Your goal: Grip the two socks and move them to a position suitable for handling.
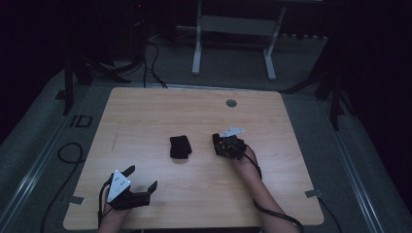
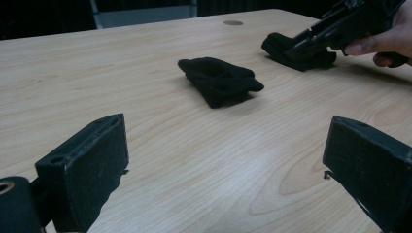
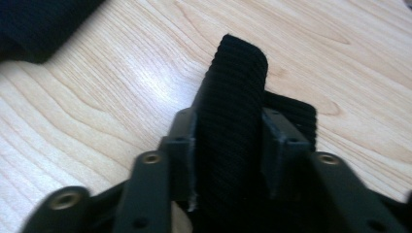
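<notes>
Two black knitted cloths lie on the wooden table (image 1: 145,116). One bundled cloth (image 1: 180,146) (image 2: 219,80) rests alone near the table's middle. To its right, the second cloth (image 1: 216,143) (image 2: 277,42) (image 3: 235,82) is a ribbed fold standing up between the pads of my right gripper (image 1: 219,144) (image 3: 228,141), which is shut on it and low at the table. My left gripper (image 1: 142,177) (image 2: 228,155) sits near the front left edge, jaws wide open with nothing between them, pointing toward the middle cloth.
A round grommet (image 1: 231,103) (image 2: 233,22) is set in the table's far side. A white metal frame (image 1: 197,53) stands on the floor beyond the table. Cables (image 1: 68,153) trail on the floor at the left. The surroundings are dark.
</notes>
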The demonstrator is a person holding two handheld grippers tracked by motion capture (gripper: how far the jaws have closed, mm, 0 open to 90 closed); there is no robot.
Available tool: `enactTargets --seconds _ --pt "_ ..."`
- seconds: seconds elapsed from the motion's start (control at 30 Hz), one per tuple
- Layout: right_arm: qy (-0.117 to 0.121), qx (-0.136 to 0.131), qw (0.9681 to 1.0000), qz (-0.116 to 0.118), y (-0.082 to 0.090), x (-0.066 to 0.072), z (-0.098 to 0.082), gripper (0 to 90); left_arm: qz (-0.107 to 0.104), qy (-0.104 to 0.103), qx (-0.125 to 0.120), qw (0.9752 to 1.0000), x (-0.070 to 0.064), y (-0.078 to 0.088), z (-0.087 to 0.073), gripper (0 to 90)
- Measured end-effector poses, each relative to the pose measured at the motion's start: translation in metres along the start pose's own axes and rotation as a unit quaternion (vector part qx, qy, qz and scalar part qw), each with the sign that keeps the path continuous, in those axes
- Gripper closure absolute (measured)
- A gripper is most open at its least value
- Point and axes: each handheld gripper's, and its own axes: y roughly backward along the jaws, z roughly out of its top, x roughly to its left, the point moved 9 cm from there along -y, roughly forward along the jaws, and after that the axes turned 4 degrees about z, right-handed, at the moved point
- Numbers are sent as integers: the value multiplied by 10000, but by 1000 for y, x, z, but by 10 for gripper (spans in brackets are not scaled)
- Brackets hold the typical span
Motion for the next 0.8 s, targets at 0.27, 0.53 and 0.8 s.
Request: enactTargets --seconds 0.27,0.53,0.8 --pt "220 78 9997 78 19 9 10 752 -39 90 -18 10000 2 1 0 31" --pt "663 -279 9973 173 71 35 28 753 -38 57 -33 10000 0 1 2 32" --pt "846 -115 9956 375 97 68 5 753 -361 383 -30 9986 -25 -4 8 32"
